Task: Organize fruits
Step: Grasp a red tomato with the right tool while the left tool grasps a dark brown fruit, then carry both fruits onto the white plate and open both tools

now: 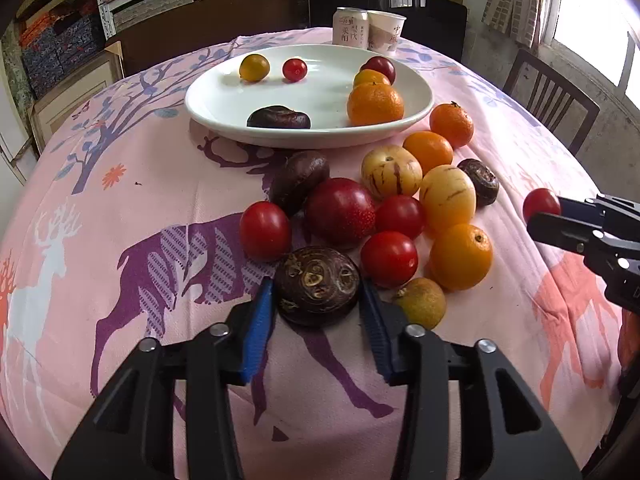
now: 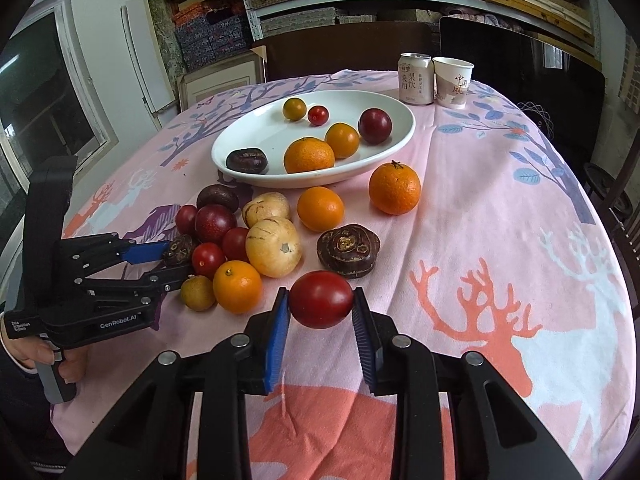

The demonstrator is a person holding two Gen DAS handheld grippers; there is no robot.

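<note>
Right gripper [image 2: 320,306] is clamped on a red tomato [image 2: 321,299], both blue pads pressed to its sides, the fruit sitting at the near edge of the pile. From the left wrist view that same tomato peeks out at three o'clock, half covered by the black fingers.

Left gripper [image 1: 318,300] straddles a dark, knobbly water chestnut [image 1: 317,285] at the six o'clock end of the cluster. The pads sit right against its flanks and look to be pinching it, though the contact line is in shadow. In the right wrist view this fruit is mostly hidden behind the fingertips at nine o'clock.

The white plate [image 2: 248,136] lies at twelve o'clock on the pink deer tablecloth [image 2: 500,220], already carrying an orange [image 2: 309,155], a plum [image 2: 374,125], a flat dark chestnut [image 2: 247,160] and a few small round fruits. Loose fruit crowds the cloth just below it: oranges, striped yellow pepino melons [image 1: 391,171], red tomatoes, and a small brown fruit [image 1: 422,302] partly tucked behind the left gripper's right finger.

A can [image 2: 416,78] and a paper cup [image 2: 453,81] stand behind the plate. A hand [image 2: 60,364] on the left gripper's handle is cut off at the frame's edge.
</note>
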